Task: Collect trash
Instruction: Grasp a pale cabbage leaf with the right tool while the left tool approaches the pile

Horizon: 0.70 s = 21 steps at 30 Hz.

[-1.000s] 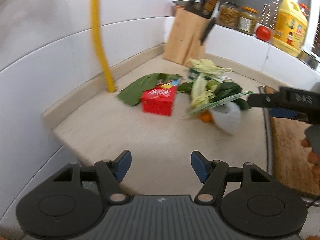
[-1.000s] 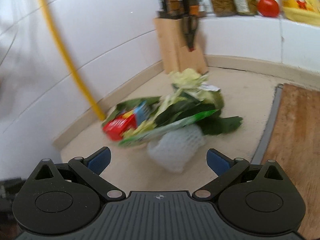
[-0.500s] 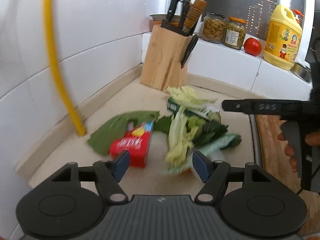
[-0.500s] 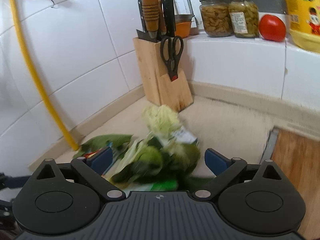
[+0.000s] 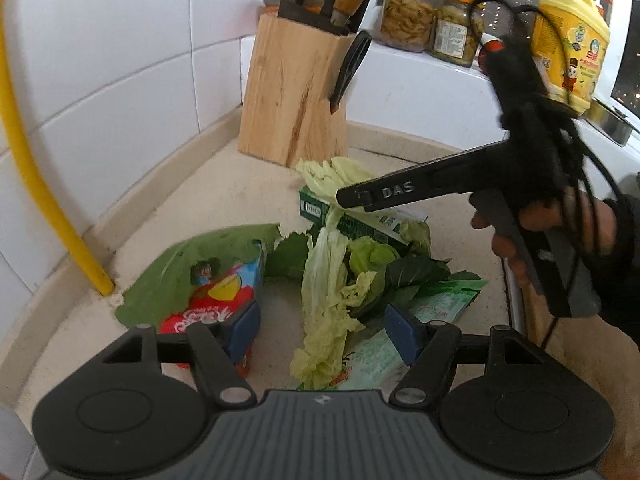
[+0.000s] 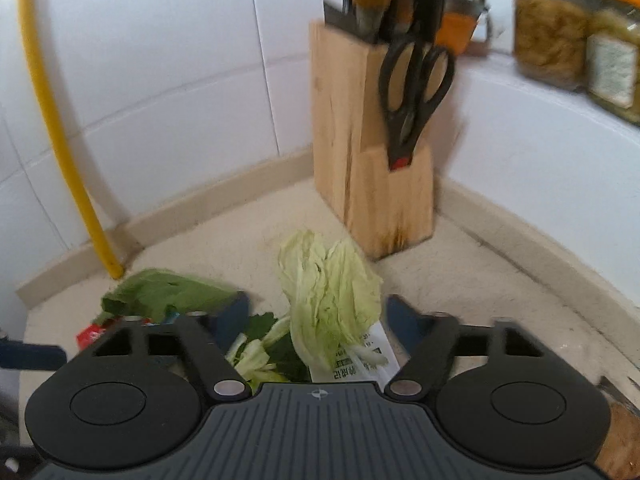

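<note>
- Trash point(image 5: 352, 264) lies heaped on the beige tabletop point(image 5: 224, 200), in the corner of a white-tiled wall, right under both pairs of tongs.
- Left tongs point(image 5: 322, 328) stand released, their blue pads apart; a pale cabbage leaf point(image 5: 324, 300) lies on the tabletop in the gap, and neither pad presses it.
- Just beside the left pad is a red snack packet point(image 5: 216, 308), half covered by a broad green leaf point(image 5: 180, 272).
- By the right pad lies a pale green wrapper point(image 5: 436, 304) under dark leaves.
- Right tongs point(image 6: 316, 320) have just been closing; their pads flank a pale cabbage leaf point(image 6: 328, 288) without visibly pressing it, so they read as released.
- Under that leaf a white printed label point(image 6: 372, 356) shows.
- In the left wrist view, a gloved hand point(image 5: 560, 216) holds the right tongs over a green carton point(image 5: 360, 224).
- Behind the heap stands a wooden knife block point(image 6: 368, 176) with black scissors point(image 6: 416, 100) in its front slot.
- A yellow hose point(image 6: 56, 136) runs down the wall to the tabletop at the left.
- Two glass jars point(image 5: 432, 24) and a yellow bottle point(image 5: 568, 32) stand on a ledge behind.
</note>
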### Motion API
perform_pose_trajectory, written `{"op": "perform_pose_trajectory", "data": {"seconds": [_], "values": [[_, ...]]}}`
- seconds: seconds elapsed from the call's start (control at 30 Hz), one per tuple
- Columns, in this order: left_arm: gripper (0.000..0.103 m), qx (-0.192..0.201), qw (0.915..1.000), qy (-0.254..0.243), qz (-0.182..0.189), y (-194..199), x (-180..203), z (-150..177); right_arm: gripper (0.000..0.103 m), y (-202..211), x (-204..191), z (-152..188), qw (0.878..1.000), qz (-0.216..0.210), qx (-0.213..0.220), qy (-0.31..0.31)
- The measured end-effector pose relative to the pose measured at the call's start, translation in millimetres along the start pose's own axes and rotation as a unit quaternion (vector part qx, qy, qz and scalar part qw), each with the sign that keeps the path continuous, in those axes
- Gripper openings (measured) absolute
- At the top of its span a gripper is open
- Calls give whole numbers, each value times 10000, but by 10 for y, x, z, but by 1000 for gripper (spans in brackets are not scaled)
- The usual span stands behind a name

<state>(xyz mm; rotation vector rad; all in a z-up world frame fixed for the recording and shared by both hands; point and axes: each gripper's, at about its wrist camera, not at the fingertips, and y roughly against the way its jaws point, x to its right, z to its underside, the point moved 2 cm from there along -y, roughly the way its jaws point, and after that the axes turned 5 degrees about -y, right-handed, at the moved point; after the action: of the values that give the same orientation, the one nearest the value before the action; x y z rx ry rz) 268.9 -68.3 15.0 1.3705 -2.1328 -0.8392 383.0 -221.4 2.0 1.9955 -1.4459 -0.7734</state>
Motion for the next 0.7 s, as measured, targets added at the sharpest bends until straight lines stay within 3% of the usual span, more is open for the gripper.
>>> {"op": "perform_pose_trajectory", "data": {"seconds": [0.07, 0.13, 0.2, 0.23, 0.5, 0.7], "values": [[64, -63, 10000, 52, 57, -21, -33, 15, 55, -123, 26, 19, 9996, 21, -269, 7], [64, -75, 9999, 72, 61, -22, -59, 28, 43, -142, 21, 38, 9994, 197, -259, 137], [64, -60, 9999, 95, 64, -12, -84, 28, 23, -107, 24, 41, 9993, 174, -306, 144], [64, -50, 9999, 110, 72, -7, -98, 21, 20, -80, 26, 40, 9993, 121, -339, 127], [64, 59, 9998, -16, 206, -12, -124, -141, 16, 343, 161, -32, 9992, -185, 59, -336], [62, -381, 9974, 111, 595, -361, -119, -177, 16, 619, 272, 66, 9961, -449, 265, -714]]}}
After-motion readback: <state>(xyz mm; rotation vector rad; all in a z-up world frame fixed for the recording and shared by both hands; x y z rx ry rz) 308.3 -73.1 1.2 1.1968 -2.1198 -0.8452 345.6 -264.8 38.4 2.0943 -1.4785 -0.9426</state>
